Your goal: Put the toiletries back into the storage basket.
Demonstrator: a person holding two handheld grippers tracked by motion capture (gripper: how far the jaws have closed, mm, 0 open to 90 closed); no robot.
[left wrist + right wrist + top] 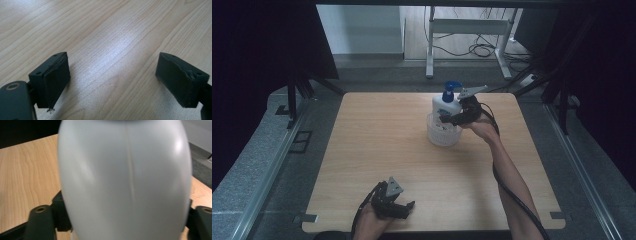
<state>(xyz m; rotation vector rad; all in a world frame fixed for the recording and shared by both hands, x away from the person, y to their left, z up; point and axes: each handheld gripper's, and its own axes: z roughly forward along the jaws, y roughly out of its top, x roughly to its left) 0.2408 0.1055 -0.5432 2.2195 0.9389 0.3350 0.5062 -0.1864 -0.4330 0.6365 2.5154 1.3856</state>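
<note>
Item one: a white pump bottle [443, 109] with a blue pump head [449, 91], standing in a clear, round container [442, 134] toward the far side of the wooden table [362, 150], right of its centre line. A blue patch of label shows on the bottle's front in the high view, but the writing is too small for me to read; in my right gripper view the bottle's [125, 180] plain white back shows a faint vertical seam and no print. Item two: my right gripper [455, 118], jaws set against either side of the bottle's body, closed on it. Item three: my left gripper [404, 209], resting low at the near edge of the table, well apart from the bottle; its jaws stand wide apart with bare woodgrain between them, holding nothing.
</note>
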